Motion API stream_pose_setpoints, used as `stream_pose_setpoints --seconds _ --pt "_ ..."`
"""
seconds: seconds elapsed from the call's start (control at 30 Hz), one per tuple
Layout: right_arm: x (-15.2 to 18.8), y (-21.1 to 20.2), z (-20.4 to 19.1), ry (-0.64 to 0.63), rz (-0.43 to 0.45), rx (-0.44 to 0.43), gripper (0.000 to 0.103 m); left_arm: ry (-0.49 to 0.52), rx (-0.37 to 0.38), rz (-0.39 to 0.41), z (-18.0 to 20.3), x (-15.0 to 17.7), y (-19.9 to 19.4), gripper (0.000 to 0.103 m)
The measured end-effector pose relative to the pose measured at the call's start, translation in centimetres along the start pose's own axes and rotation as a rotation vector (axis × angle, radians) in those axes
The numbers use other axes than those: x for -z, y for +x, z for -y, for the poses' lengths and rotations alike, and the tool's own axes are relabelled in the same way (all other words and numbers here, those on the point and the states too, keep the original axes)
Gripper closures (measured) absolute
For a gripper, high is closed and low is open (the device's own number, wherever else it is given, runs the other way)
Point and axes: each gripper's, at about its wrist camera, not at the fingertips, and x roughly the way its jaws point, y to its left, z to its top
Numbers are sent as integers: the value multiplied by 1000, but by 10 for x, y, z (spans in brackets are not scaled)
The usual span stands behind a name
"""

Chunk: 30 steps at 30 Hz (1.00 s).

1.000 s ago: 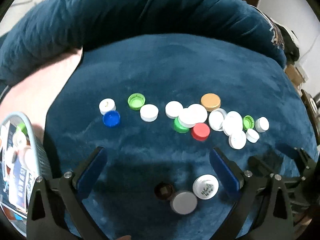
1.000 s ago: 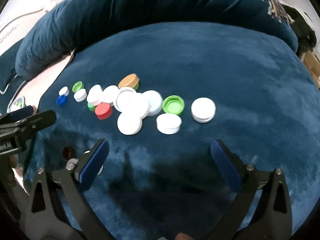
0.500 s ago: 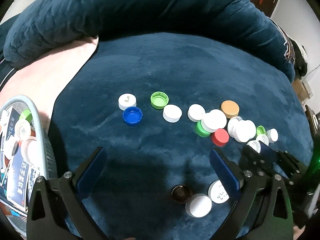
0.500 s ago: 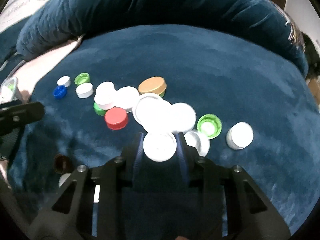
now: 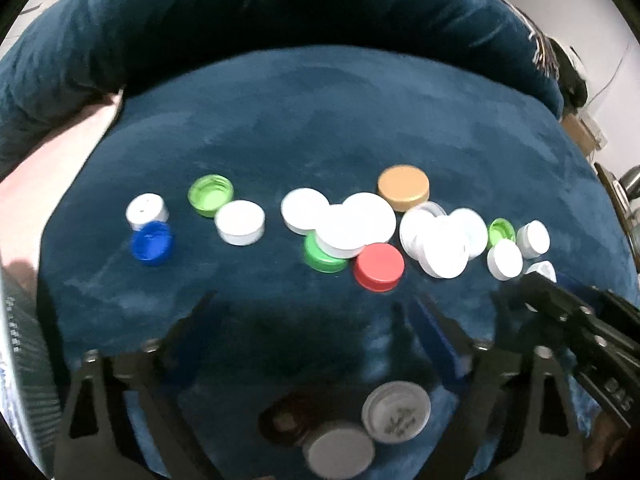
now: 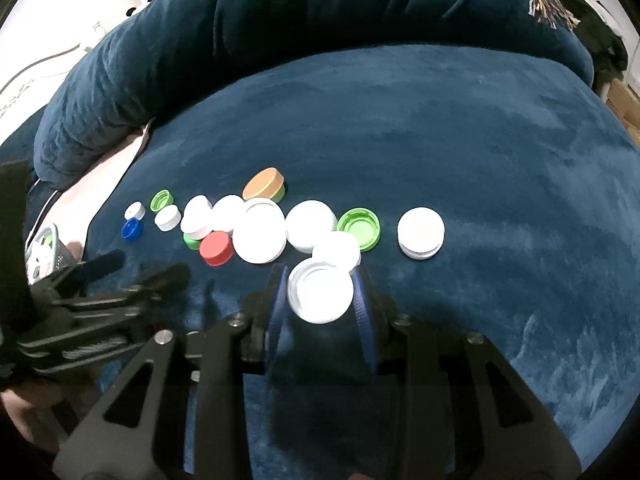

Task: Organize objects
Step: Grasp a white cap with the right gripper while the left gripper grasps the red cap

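Right gripper (image 6: 320, 300) clenched on round white plastic cap (image 6: 320, 294), held just beside the near edge of the scattered lids on the dark blue velvet cushion (image 6: 460, 128). Left gripper (image 5: 320, 320) released, blue pads spread wide, above a grey lid (image 5: 340, 454) toward the cushion's near edge, a round red cap (image 5: 379, 266) farther out.

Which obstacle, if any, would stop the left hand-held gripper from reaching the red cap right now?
Probably none. The left hand-held gripper is open and empty, and the red cap lies just ahead of its fingers on bare blue cushion. A green cap sits close beside it, so a careful approach helps.
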Motion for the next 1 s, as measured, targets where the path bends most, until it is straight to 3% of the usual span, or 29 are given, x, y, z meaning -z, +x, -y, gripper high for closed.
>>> stream_pose_setpoints --seconds 0.2,0.33,0.43,0.5,0.53,1.0 --pt "-1 3 -2 3 -1 -4 69 14 39 6 11 -5 15 22" --pt "-1 5 -1 0 -8 -1 69 53 44 13 18 -12 26 44" --pt "-1 6 -1 1 -12 1 69 57 63 16 16 -16 28 49" --pt "-1 6 -2 -1 -11 1 69 50 71 16 14 -15 24 69" --pt "-1 6 -2 -3 -10 1 69 50 67 15 14 -14 21 74" --pt "4 -2 -17 -35 7 -17 69 9 61 76 -7 0 -34 74"
